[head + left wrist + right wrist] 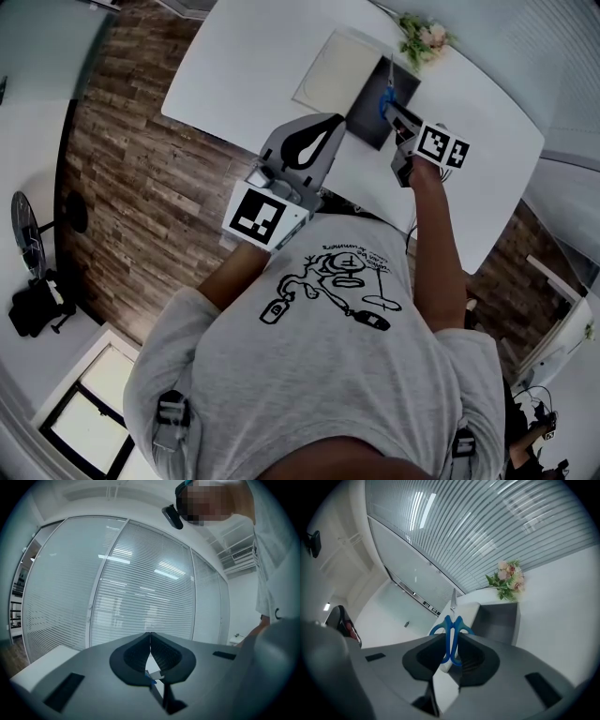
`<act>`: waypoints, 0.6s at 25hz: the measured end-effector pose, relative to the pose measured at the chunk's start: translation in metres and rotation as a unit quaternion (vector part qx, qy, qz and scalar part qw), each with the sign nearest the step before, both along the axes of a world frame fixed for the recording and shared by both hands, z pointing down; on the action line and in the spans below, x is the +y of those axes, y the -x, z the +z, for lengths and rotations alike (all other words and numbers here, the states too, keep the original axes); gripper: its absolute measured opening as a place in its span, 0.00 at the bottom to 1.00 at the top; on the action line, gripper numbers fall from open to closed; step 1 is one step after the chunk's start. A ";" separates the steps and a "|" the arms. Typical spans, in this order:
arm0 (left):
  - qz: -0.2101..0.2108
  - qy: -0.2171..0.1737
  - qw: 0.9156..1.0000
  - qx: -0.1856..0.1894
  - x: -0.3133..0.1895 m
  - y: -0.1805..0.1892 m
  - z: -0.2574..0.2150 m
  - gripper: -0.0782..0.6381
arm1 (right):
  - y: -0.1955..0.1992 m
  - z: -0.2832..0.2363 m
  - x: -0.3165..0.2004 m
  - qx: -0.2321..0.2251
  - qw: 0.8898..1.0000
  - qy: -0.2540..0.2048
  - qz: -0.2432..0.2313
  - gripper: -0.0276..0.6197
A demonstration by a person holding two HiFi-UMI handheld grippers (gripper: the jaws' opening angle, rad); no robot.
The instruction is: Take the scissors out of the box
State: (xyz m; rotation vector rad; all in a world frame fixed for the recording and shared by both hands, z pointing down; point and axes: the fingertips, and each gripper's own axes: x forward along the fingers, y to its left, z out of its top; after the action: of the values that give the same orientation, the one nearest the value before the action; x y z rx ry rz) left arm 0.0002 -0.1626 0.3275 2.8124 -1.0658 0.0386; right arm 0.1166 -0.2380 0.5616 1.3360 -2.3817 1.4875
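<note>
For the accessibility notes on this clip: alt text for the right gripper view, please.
The right gripper is shut on blue-handled scissors, blades pointing away, held over a white table. Beyond them sit an open dark box and a bunch of flowers, with blinds behind.

one scissors (451, 626), one box (368, 114), perhaps one lid (337, 70), two claws (150, 637) (451, 639).

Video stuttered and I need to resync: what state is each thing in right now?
Scissors: blades closed, gripped by the handles.
Right tool: shut on the scissors, above the box.
Left tool: shut, empty.
Box: open.
Lid: off, flat beside the box.
</note>
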 end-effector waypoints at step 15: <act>0.004 -0.012 1.000 0.001 -0.002 -0.004 -0.003 0.14 | 0.001 -0.122 0.016 -0.036 0.987 -0.154 0.003 0.18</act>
State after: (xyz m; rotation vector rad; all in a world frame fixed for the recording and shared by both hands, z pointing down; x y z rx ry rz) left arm 0.0046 -0.1651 0.3247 2.8379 -1.0626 0.0249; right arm 0.1153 -0.2219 0.4391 1.3633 -2.7451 1.2260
